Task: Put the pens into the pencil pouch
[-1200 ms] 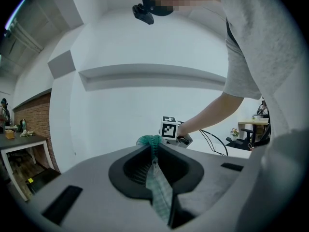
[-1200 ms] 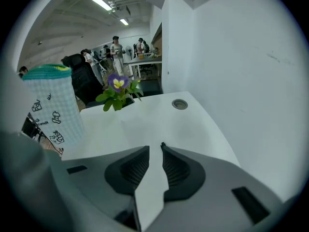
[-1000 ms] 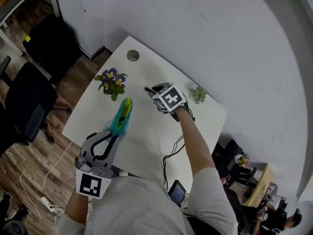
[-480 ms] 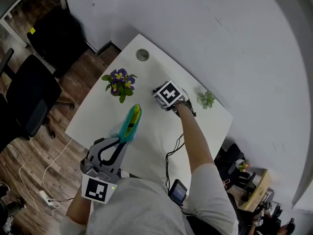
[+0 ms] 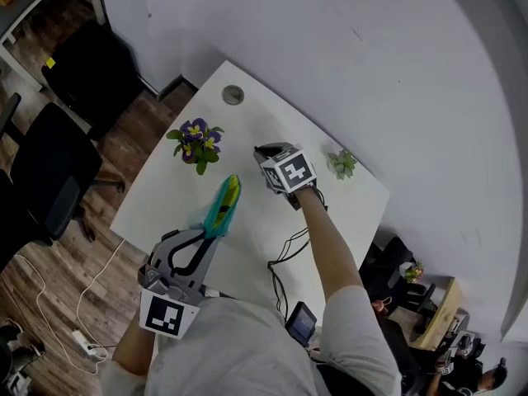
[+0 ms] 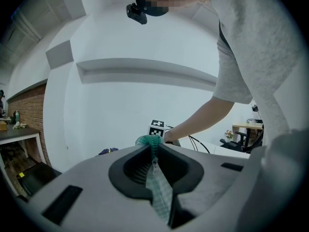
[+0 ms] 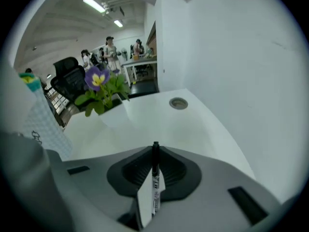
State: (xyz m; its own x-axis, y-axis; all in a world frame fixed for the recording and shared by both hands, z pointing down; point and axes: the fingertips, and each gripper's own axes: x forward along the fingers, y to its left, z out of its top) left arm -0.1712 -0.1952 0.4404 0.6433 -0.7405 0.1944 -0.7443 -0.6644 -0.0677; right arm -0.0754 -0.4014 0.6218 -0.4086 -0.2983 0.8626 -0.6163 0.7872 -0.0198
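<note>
The right hand-held gripper (image 5: pixel 266 155), clamped on a pen (image 7: pixel 154 175), is shifted slightly; the pouch (image 5: pixel 223 206), pinched by the left hand-held gripper (image 5: pixel 206 226), is held lengthways to its left.

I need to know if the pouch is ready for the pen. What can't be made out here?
Mouth of the teal mesh pencil pouch, open or not: too small in head view; left gripper view shows only the edge the left gripper pinches; right gripper view's left edge cuts it.
Label print on the black pen in the right gripper: blurred, right gripper view.
Further pens: the arm hides part of the white table, head view.
</note>
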